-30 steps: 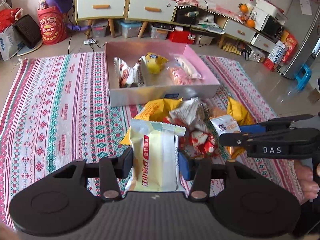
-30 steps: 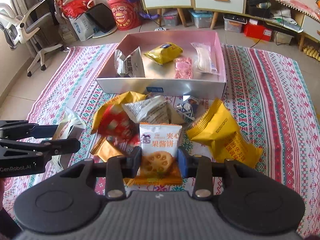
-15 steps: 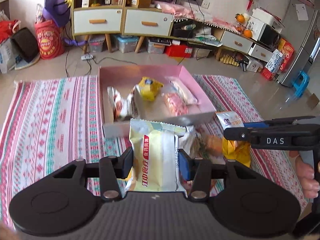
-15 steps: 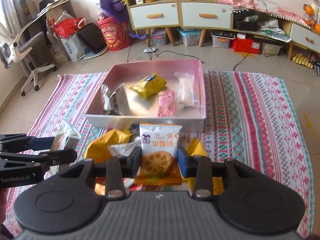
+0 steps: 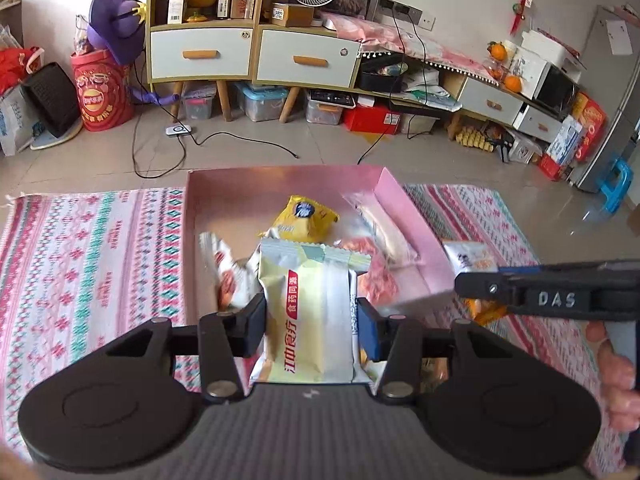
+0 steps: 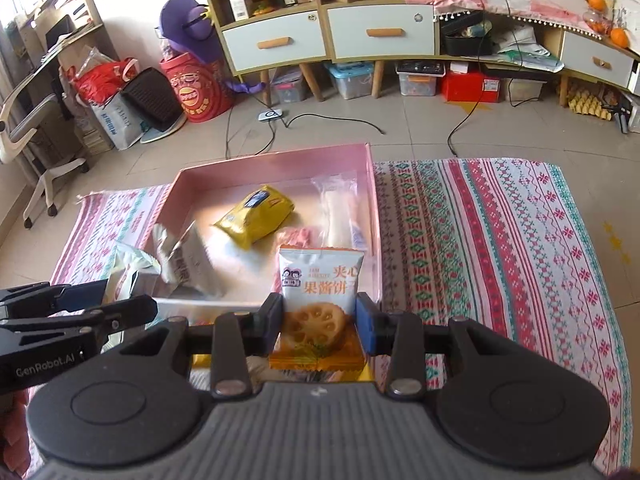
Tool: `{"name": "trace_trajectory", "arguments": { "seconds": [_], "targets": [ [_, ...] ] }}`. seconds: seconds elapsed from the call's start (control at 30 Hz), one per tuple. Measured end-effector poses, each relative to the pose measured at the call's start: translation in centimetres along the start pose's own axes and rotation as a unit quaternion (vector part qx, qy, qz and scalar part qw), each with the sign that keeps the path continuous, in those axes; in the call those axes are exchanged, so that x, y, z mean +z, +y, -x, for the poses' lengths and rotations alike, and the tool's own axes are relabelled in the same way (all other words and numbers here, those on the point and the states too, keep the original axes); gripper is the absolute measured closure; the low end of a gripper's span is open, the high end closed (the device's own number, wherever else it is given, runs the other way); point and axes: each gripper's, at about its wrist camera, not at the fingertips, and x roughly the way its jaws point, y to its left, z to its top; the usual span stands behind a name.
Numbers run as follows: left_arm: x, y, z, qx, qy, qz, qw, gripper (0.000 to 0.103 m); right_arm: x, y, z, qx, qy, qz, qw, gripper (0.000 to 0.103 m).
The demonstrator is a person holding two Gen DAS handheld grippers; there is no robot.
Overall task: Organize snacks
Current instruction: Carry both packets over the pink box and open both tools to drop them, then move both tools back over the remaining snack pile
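Our left gripper (image 5: pixel 311 326) is clamped on a pale yellow packet (image 5: pixel 310 312) and our right gripper (image 6: pixel 319 324) on a white-and-orange biscuit packet (image 6: pixel 320 292), both carried at the near wall of the pink box (image 6: pixel 374 216). We should clear that wall before releasing. The crinkly foil wrappers are slippery; the box is rigid and shallow.

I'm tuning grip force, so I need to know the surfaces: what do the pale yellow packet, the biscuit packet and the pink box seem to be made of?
Pale yellow packet: glossy plastic film, apparently; crimped top seal, sheen.
Biscuit packet: similar printed film with a serrated top edge, slightly matte.
Pink box: thin, stiff, straight walls suggest coated cardboard; its floor reflects light, possibly foil-lined.
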Motion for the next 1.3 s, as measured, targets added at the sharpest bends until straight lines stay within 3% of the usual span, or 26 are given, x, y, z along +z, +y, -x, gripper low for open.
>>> {"name": "trace_trajectory", "arguments": {
  "seconds": [0.43,1.0,1.17,1.3],
  "targets": [
    [1.8,-0.6,-4.9,0.007,0.004,0.017,0.9998,0.049,1.8,-2.1,-3.6,0.011,0.001,-0.056,0.998,0.068],
    [2.5,-1.6,-7.8,0.02,0.03,0.009,0.9993,0.048,1.9,-1.8,-5.5,0.003,0.011,-0.052,0.999,0.065],
    [2.6,-1.7,-7.6,0.023,0.024,-0.007,0.9994,0.033,2.2,-1.9,-4.9,0.008,0.005,-0.056,0.998,0.06],
    [2.5,-1.4,-7.2,0.016,0.024,-0.002,0.9996,0.026,2.4,-2.1,-4.3,0.002,-0.002,-0.054,0.999,0.054]
  ]
}}
